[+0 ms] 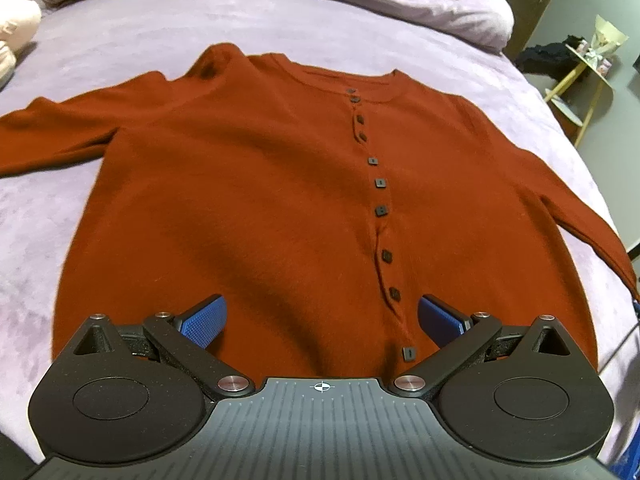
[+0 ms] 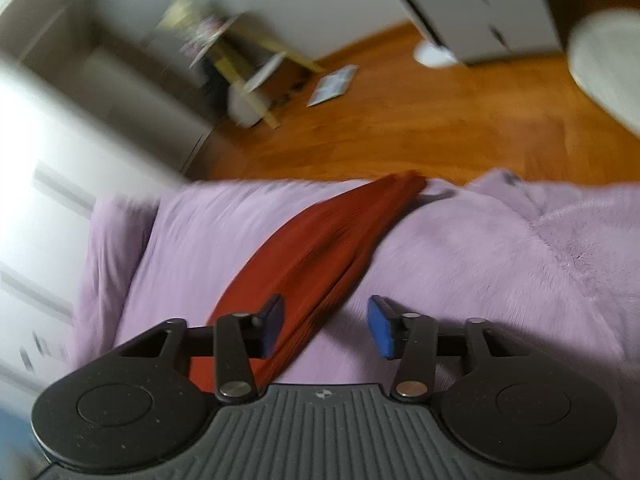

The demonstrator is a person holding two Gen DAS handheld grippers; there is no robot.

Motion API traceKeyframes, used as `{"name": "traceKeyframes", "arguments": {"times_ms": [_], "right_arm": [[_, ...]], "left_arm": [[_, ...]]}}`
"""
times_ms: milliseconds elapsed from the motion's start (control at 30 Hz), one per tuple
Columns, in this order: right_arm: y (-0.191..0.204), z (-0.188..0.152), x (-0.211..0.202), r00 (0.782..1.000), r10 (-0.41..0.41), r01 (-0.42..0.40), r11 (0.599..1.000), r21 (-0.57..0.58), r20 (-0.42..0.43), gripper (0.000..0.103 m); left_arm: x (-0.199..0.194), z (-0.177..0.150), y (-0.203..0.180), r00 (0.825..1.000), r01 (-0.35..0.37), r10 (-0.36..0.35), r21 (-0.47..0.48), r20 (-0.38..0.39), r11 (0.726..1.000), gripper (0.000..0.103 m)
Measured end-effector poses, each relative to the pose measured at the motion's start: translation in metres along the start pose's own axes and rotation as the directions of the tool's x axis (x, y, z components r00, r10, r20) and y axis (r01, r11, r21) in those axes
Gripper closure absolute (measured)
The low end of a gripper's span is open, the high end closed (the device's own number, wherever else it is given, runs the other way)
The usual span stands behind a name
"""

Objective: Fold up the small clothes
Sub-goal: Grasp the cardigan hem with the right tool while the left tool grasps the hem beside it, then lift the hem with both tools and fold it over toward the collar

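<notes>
Gaping wide and empty, left gripper [image 1: 322,320] above rust cardigan [image 1: 260,200]; right gripper [image 2: 326,330] likewise over its sleeve [image 2: 320,248].

A dark red cardigan [image 1: 260,200] lies flat on the bed, buttoned up, front up, both sleeves spread out.

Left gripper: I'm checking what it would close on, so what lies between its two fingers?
In the left wrist view, the open left gripper has only the rust-red cardigan between its fingers, including the lower button placket; nothing else sits there.
</notes>
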State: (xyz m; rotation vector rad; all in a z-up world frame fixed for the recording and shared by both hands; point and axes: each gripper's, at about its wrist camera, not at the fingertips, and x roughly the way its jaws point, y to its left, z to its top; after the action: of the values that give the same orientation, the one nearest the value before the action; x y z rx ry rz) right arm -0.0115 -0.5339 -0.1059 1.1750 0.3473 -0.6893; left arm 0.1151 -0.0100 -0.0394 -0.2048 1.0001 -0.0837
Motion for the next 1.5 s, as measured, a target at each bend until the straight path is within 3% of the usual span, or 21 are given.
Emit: {"name": "traceKeyframes", "arguments": {"times_ms": [67, 133, 200, 233, 333, 400, 500, 567, 633, 700, 733, 800, 867, 900, 1000, 1133, 1267, 1333, 1400, 1467, 1500], "right_arm": [[-0.008, 0.009, 0.011, 0.999, 0.045, -0.047, 0.995, 0.089, 0.022, 0.062], [-0.009, 0.009, 0.023, 0.998, 0.055, -0.059, 0.989, 0.132, 0.035, 0.069], [-0.007, 0.014, 0.029, 0.998, 0.040, -0.045, 0.991, 0.130, 0.039, 0.088], [-0.004, 0.014, 0.033, 0.999, 0.022, -0.026, 0.994, 0.111, 0.037, 0.094], [0.035, 0.013, 0.025, 0.995, -0.059, 0.066, 0.994, -0.088, 0.076, 0.097], [0.073, -0.001, 0.008, 0.993, 0.026, 0.006, 0.963, -0.268, 0.114, 0.097], [0.143, -0.055, -0.021, 0.975, 0.219, -0.164, 0.824, -0.543, 0.038, 0.097], [0.182, -0.108, -0.040, 0.948, 0.309, -0.271, 0.671, -0.690, -0.073, 0.097], [0.208, -0.170, -0.053, 0.919, 0.351, -0.343, 0.482, -0.806, -0.181, 0.097], [0.219, -0.236, -0.061, 0.897, 0.352, -0.381, 0.307, -0.872, -0.268, 0.097], [0.220, -0.263, -0.063, 0.894, 0.333, -0.388, 0.240, -0.890, -0.300, 0.097], [0.217, -0.314, -0.063, 0.901, 0.289, -0.368, 0.109, -0.924, -0.324, 0.097], [0.206, -0.354, -0.064, 0.913, 0.249, -0.330, -0.020, -0.944, -0.325, 0.097], [0.204, -0.367, -0.067, 0.917, 0.239, -0.316, -0.056, -0.947, -0.320, 0.097], [0.188, -0.387, -0.070, 0.924, 0.229, -0.275, -0.159, -0.948, -0.306, 0.097], [0.180, -0.398, -0.077, 0.928, 0.256, -0.196, -0.283, -0.939, -0.271, 0.097], [0.178, -0.403, -0.077, 0.926, 0.259, -0.181, -0.332, -0.926, -0.274, 0.097], [0.176, -0.404, -0.076, 0.926, 0.266, -0.168, -0.346, -0.923, -0.268, 0.097], [0.175, -0.408, -0.076, 0.927, 0.254, -0.177, -0.348, -0.921, -0.274, 0.097], [0.169, -0.412, -0.082, 0.932, 0.240, -0.184, -0.336, -0.924, -0.273, 0.095], [0.167, -0.410, -0.074, 0.936, 0.231, -0.180, -0.337, -0.924, -0.267, 0.094]], "left_arm": [[0.005, 0.002, 0.000, 1.000, 0.010, -0.010, -0.008, -0.012, 1.000, 0.000], [0.010, 0.003, 0.000, 0.999, 0.025, -0.025, -0.015, -0.022, 1.000, 0.000], [0.012, 0.005, 0.001, 0.999, 0.032, -0.033, -0.023, -0.022, 0.999, 0.000], [0.011, 0.006, 0.002, 0.999, 0.037, -0.037, -0.028, -0.016, 0.999, 0.000], [0.007, 0.014, 0.003, 0.995, 0.098, -0.098, -0.020, 0.012, 0.995, 0.000], [0.002, 0.023, 0.001, 0.986, 0.163, -0.162, -0.015, 0.042, 0.987, 0.000], [0.001, 0.041, -0.003, 0.951, 0.306, -0.303, -0.039, 0.066, 0.951, 0.001], [0.005, 0.052, -0.004, 0.913, 0.406, -0.401, -0.071, 0.077, 0.911, 0.003], [0.012, 0.061, -0.005, 0.872, 0.489, -0.482, -0.126, 0.087, 0.863, 0.008], [0.024, 0.065, -0.003, 0.835, 0.548, -0.545, -0.194, 0.075, 0.813, 0.011], [0.032, 0.065, -0.001, 0.821, 0.566, -0.568, -0.226, 0.063, 0.793, 0.011], [0.048, 0.064, 0.004, 0.795, 0.587, -0.606, -0.284, 0.025, 0.758, 0.012], [0.058, 0.060, 0.011, 0.785, 0.583, -0.620, -0.343, 0.003, 0.737, 0.013], [0.061, 0.059, 0.014, 0.777, 0.590, -0.629, -0.355, 0.005, 0.726, 0.013], [0.075, 0.055, 0.018, 0.777, 0.576, -0.629, -0.380, -0.020, 0.724, 0.015], [0.096, 0.057, 0.019, 0.739, 0.589, -0.674, -0.464, -0.024, 0.662, 0.021], [0.110, 0.063, 0.012, 0.733, 0.575, -0.679, -0.494, -0.041, 0.652, 0.028], [0.116, 0.061, 0.016, 0.730, 0.569, -0.681, -0.510, -0.048, 0.646, 0.047], [0.123, 0.060, 0.014, 0.737, 0.554, -0.673, -0.513, -0.065, 0.656, 0.086], [0.126, 0.060, 0.017, 0.754, 0.526, -0.649, -0.503, -0.096, 0.686, 0.098], [0.126, 0.061, 0.017, 0.763, 0.522, -0.639, -0.491, -0.097, 0.697, 0.097]]}}
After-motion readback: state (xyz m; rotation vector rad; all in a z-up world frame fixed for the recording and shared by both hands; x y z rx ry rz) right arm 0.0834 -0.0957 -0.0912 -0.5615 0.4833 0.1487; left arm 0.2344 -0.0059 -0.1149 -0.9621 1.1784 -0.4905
